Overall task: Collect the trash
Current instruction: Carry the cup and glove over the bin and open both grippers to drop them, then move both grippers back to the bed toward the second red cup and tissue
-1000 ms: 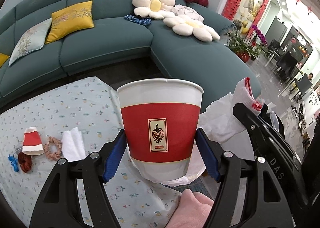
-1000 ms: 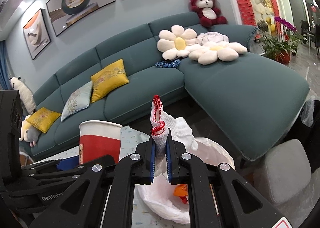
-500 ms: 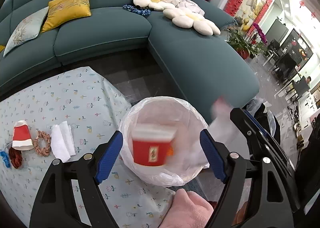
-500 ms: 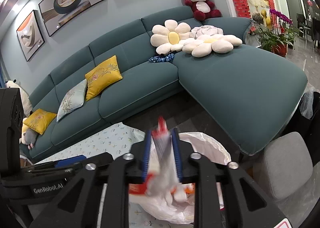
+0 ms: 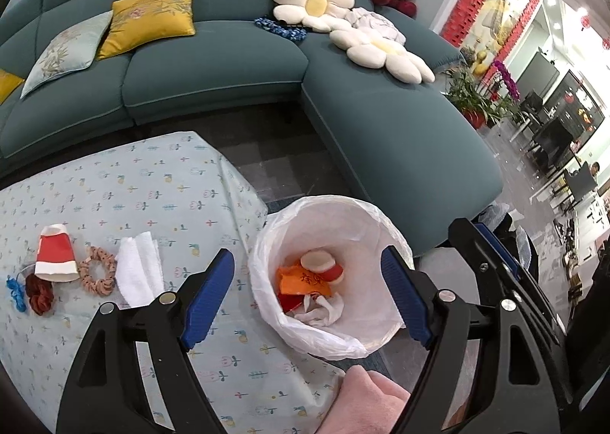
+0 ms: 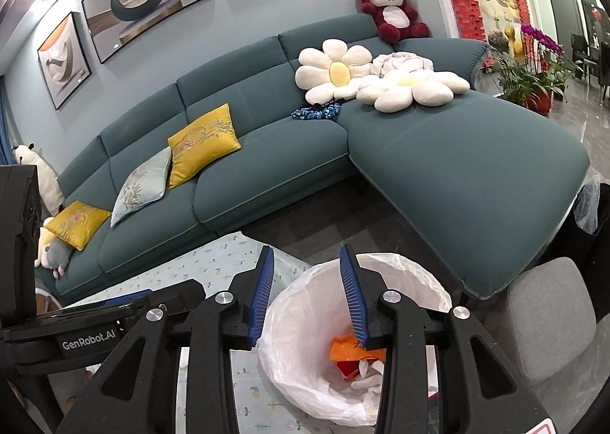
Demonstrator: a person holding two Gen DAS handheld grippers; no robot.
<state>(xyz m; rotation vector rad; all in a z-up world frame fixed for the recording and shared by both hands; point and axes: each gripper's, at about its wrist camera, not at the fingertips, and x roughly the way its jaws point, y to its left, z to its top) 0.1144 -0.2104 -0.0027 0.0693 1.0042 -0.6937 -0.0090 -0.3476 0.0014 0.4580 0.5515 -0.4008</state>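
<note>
At the far left of the left wrist view we see a small blue tangle (image 5: 16, 293) and a dark red scrunchie (image 5: 39, 293) on the bench (image 5: 114, 186), which wears a pale floral cloth. Just right of them lies a flattened red-and-white paper cup (image 5: 55, 256), then a pink scrunchie (image 5: 99, 270), then a folded white tissue (image 5: 138, 270), all close together in the lower left of the frame.

Toward the centre, our left gripper (image 5: 309, 296) hangs with its jaws wide and nothing between them. Framed in that gap is the white bin bag (image 5: 381, 228), at the bench's right edge. Inside it we see a red-and-white cup (image 5: 324, 262) on its side, an orange wrapper (image 5: 305, 279) and crumpled white material (image 5: 320, 312). Our hand (image 5: 366, 403) shows at the bottom edge.

In the right wrist view, our right gripper (image 6: 307, 294) sits in the lower centre, jaws moderately apart and holding nothing, above the same bag's rim. A teal sofa (image 6: 267, 151) fills the background.
</note>
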